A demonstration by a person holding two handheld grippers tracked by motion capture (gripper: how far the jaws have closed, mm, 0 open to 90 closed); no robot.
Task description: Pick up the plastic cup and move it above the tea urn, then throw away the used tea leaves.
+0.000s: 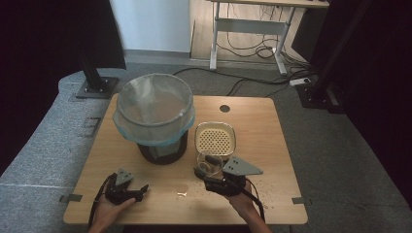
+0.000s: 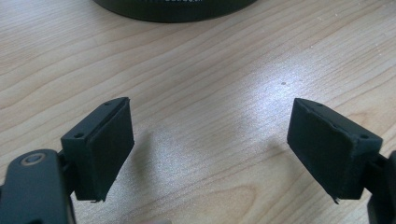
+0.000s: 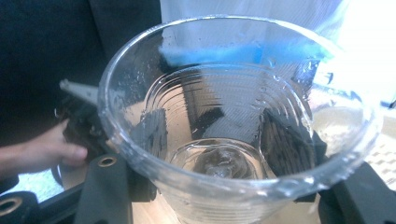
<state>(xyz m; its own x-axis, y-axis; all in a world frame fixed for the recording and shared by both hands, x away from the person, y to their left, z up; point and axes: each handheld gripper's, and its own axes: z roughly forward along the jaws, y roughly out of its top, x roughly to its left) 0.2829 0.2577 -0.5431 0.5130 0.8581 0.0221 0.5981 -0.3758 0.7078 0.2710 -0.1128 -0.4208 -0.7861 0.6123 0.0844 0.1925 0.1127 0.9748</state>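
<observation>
A clear plastic cup (image 1: 209,164) is held near the table's front, just in front of a cream perforated tray (image 1: 215,138). My right gripper (image 1: 203,171) is shut on this cup (image 3: 224,135), and its black pads (image 3: 150,133) show through the ribbed wall on both sides. The cup's mouth faces the camera and a little clear liquid lies at its bottom. My left gripper (image 1: 141,189) rests at the front left of the table. Its jaws (image 2: 210,126) stand wide open over bare wood with nothing between them.
A black bin with a clear bluish bag liner (image 1: 154,114) stands at the table's back left; its base (image 2: 173,9) lies ahead of the left gripper. Small crumbs (image 1: 182,194) lie on the wood between the grippers. A round cable hole (image 1: 224,108) sits near the far edge.
</observation>
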